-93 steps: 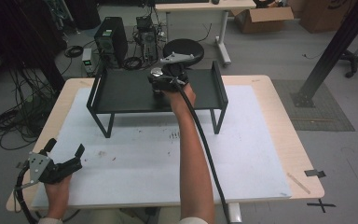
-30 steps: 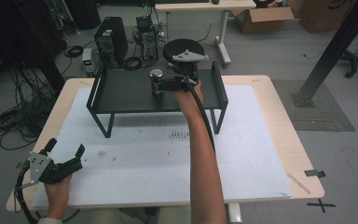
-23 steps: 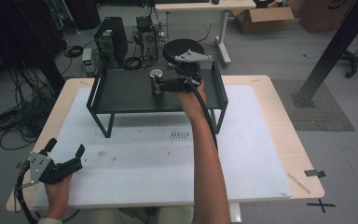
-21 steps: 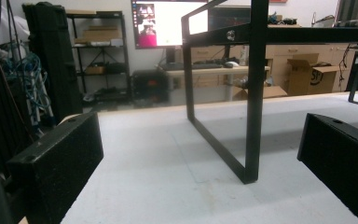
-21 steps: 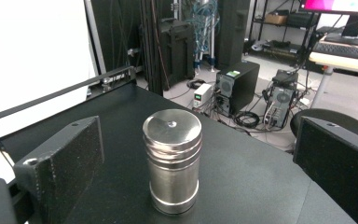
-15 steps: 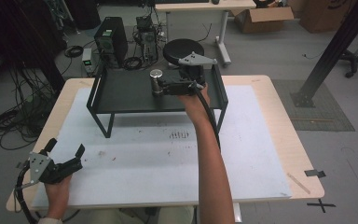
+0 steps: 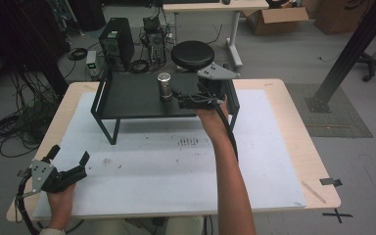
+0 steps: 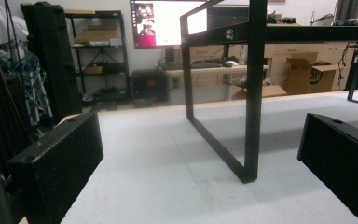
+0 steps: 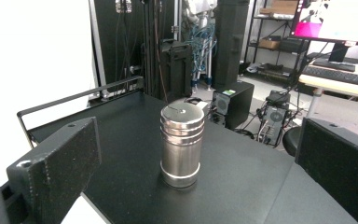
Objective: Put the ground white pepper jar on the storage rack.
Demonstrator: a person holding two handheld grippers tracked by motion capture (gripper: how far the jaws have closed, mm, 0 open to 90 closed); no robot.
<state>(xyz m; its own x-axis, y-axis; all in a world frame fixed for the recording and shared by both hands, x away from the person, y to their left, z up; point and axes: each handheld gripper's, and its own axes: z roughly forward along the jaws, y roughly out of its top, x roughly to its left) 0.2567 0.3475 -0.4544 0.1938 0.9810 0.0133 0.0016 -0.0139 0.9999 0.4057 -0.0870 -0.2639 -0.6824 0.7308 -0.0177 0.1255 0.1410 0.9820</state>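
At the near left corner of the bench (image 7: 274, 147), the left tool (image 7: 71, 161) lies low in the person's hand, jaws spread wide and empty, aimed toward the black shelf (image 7: 127, 95). The metal cylinder (image 7: 164, 85) stands upright on that shelf's top. Just right of it, the right tool (image 7: 181, 95) is held out on a long, nearly straight forearm, jaws wide apart, gripping nothing, the cylinder (image 9: 182, 144) standing beyond their tips.
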